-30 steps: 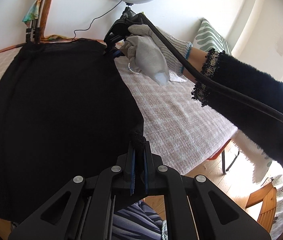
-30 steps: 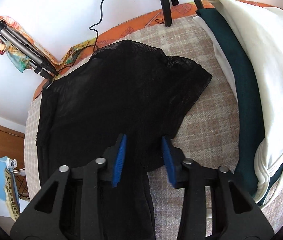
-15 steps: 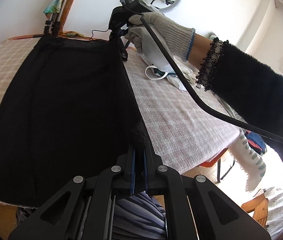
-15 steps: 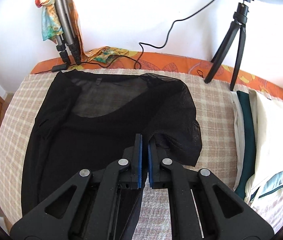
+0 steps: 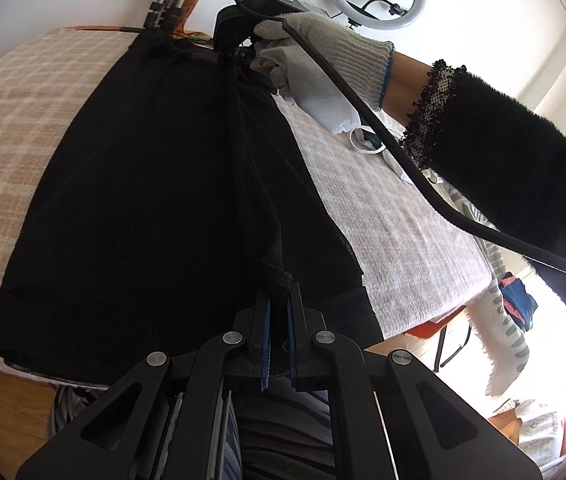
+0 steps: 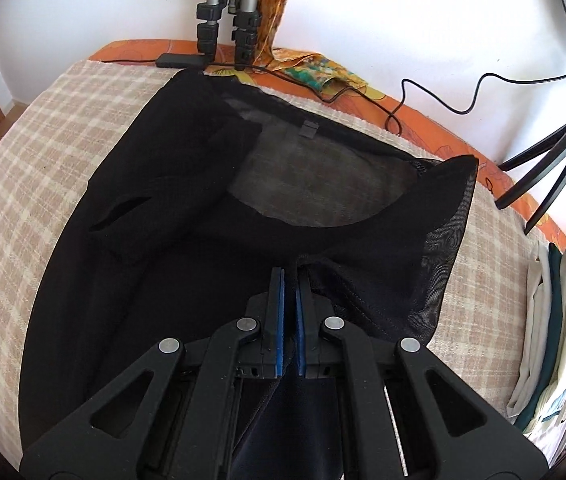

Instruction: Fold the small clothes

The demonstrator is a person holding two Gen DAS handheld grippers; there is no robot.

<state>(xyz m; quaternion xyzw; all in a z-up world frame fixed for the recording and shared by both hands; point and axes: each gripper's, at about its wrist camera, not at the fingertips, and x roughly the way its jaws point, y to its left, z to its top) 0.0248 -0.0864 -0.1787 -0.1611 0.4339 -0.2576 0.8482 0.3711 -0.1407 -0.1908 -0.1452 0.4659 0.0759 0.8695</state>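
both our claws are pinched on the black garment (image 5: 155,184): left gripper (image 5: 277,300) at its 6 o'clock hem, right gripper (image 6: 290,280) at the 3 o'clock shoulder; on the checked table (image 5: 395,220) we judge the first side fold begun, with the rest left

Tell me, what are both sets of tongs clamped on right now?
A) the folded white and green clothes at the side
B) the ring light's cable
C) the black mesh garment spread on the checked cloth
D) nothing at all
C: the left tongs and the right tongs are each shut on an edge of the black mesh garment.
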